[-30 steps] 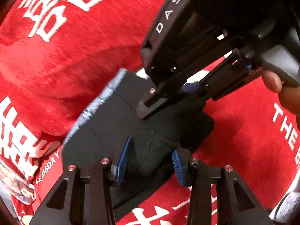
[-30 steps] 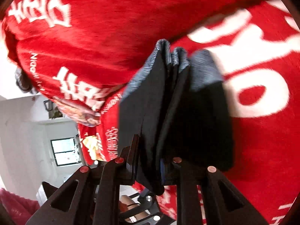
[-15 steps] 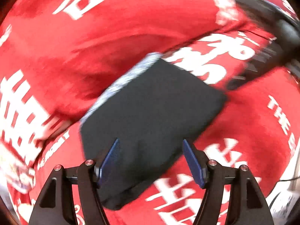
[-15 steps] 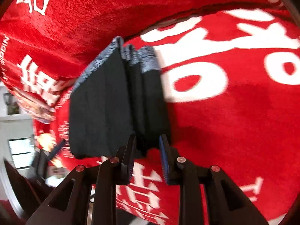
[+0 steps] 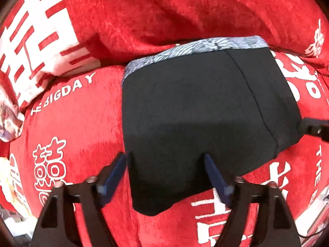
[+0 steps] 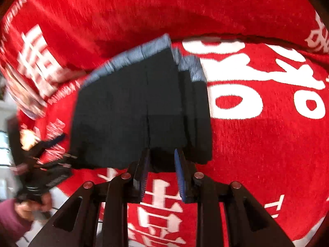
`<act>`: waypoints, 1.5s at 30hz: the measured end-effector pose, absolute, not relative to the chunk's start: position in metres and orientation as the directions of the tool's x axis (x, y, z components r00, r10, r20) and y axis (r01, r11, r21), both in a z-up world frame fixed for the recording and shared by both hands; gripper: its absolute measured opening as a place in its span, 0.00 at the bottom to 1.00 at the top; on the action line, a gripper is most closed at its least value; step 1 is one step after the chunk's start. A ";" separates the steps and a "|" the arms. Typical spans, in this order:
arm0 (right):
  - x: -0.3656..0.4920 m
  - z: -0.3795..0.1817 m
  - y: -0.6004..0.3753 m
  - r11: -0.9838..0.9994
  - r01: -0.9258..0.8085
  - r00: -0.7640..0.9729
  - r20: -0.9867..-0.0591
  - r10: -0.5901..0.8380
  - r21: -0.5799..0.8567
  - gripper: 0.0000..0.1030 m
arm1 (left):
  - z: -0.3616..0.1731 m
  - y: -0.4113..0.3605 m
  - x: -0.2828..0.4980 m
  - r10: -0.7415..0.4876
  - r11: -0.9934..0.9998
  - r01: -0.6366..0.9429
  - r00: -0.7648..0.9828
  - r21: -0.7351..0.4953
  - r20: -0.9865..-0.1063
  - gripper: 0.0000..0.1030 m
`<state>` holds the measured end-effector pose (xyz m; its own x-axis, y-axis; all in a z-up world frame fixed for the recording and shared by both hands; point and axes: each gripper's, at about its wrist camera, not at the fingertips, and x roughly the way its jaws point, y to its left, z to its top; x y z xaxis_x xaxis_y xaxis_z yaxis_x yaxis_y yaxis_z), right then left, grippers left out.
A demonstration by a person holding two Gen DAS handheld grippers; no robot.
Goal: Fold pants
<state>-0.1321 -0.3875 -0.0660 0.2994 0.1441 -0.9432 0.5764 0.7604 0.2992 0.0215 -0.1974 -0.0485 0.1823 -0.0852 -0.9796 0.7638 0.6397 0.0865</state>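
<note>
Lying folded on red blanket (image 5: 86, 135), pants (image 5: 197, 111) face 2 open tools (image 5: 165, 173) (image 6: 161, 171).

Left wrist view: looks forward and down along the left tool (image 5: 165, 164), close above the folded black pants (image 5: 197, 111), patterned waistband at the far edge. Right wrist view: same low, close angle along the right tool (image 6: 161, 160), blurred, facing the garment's stacked folded edge from its other side. Both views share the pants and the red printed cloth (image 5: 86, 135) beneath. Each catches the other tool: right-hand frame edge in the left view, lower left in the right view.
</note>
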 end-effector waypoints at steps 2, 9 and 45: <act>-0.134 -0.072 -0.385 0.755 0.590 0.285 -0.949 0.136 0.286 0.26 | -0.046 -0.194 0.023 -0.093 0.649 0.758 0.165 0.066 -0.982 0.80; -0.147 -0.064 -0.384 0.743 0.611 0.267 -0.955 0.132 0.274 0.27 | -0.042 -0.191 0.025 -0.079 0.663 0.747 0.146 0.058 -0.986 0.90; -0.150 -0.072 -0.408 0.683 0.673 0.247 -0.957 0.153 0.283 0.81 | -0.056 -0.190 0.057 -0.059 0.709 0.705 0.045 -0.010 -0.997 0.99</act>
